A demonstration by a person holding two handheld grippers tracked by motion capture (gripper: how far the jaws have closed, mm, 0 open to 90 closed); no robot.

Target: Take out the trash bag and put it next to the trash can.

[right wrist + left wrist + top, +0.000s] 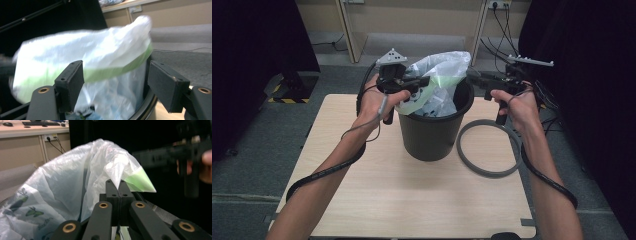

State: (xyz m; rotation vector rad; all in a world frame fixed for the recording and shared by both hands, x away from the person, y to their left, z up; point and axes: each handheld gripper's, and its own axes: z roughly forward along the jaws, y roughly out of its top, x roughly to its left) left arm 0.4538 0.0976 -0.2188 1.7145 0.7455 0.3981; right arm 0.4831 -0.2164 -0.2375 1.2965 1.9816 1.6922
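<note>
Pale wooden table (377, 200), broad bare surface toward the near edge. Black bucket (434, 132) standing upright at centre, toward the far side. White plastic bag (439, 75) with green hem rising from the bucket mouth. Grey ring (488, 148) flat on the table, just right of the bucket. Left gripper (424, 82) clamped tight on the bag's hem at the left rim. Right gripper (472, 76) spread wide at the right rim, jaws apart either side of the hem, not pressing it.
</note>
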